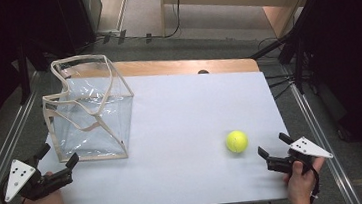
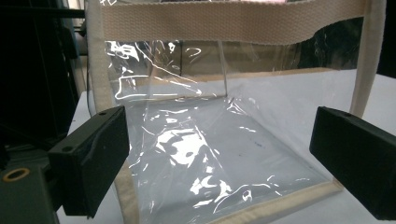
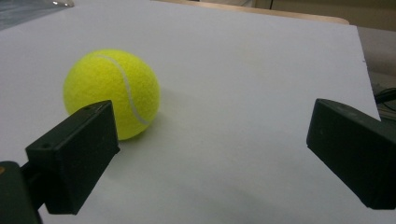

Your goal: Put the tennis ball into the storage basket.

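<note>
1. Your right gripper [image 1: 273, 154] sits at the near right of the white table [image 1: 187, 131], jaws spread wide, nothing between them.
2. The tennis ball [image 1: 236, 141] rests on the table just beyond and to the left of that gripper, close but not touching.
3. In the right gripper view the tennis ball [image 3: 112, 93] lies off-centre, behind the left jaw rather than in the gap between the jaws. That offset is what the next move turns on: you likely need to swing or shift the gripper leftward so the ball falls between the jaws before closing.
4. A ball has no long axis, so approach angle matters little; only centring does.
5. Your right hand [image 1: 301, 183] is far nearer the ball than the left.
6. Your left gripper [image 1: 60, 161] is at the near left, jaws also wide open, holding nothing.
7. It faces the near side of the clear bag [image 1: 89, 108] with cream webbing trim, which stands open-topped at the far left, well apart from the ball.
8. In the left gripper view the clear bag [image 2: 210, 154] wall stands just beyond the jaws; whether they touch it cannot be told.
</note>
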`<state>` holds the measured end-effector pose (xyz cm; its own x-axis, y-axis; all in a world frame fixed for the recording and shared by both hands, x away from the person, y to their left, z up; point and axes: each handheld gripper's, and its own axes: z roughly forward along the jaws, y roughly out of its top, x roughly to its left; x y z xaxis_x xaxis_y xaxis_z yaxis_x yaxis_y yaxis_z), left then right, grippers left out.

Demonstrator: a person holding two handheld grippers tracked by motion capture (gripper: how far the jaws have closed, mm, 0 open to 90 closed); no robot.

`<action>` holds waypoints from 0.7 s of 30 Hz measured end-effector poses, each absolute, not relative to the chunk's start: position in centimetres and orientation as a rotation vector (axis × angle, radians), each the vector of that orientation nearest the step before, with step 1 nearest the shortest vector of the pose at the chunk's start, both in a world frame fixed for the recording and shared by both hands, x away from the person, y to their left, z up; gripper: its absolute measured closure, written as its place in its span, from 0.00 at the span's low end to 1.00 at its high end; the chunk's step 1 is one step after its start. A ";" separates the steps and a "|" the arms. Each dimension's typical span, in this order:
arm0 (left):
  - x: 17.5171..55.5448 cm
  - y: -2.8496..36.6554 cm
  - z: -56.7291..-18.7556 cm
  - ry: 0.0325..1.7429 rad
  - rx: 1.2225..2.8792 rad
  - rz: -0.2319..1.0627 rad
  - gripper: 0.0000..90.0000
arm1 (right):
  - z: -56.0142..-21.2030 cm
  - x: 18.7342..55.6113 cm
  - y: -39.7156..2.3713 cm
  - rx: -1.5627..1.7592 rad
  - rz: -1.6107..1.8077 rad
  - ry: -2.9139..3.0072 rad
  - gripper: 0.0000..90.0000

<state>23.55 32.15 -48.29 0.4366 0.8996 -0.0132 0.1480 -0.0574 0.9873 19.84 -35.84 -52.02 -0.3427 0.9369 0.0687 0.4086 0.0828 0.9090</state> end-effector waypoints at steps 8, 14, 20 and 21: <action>23.6 32.1 -48.4 0.966 1.518 0.814 0.06 | -52.1 19.8 -36.1 1.326 1.255 1.781 0.02; 23.5 32.2 -48.4 0.966 1.501 0.821 0.06 | -51.9 19.7 -36.0 1.302 1.270 1.794 0.02; 23.3 32.2 -48.4 0.964 1.485 0.818 0.06 | -51.7 19.7 -35.9 1.281 1.263 1.811 0.09; 23.3 32.2 -48.4 0.968 1.489 0.819 0.06 | -51.6 19.7 -35.9 1.287 1.256 1.811 0.09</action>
<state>23.34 32.18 -48.41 0.4214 0.9066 -0.0204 0.1301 -0.0382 0.9908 19.65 -35.88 -51.61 -0.3653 0.9289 0.0601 0.3817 0.0906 0.9198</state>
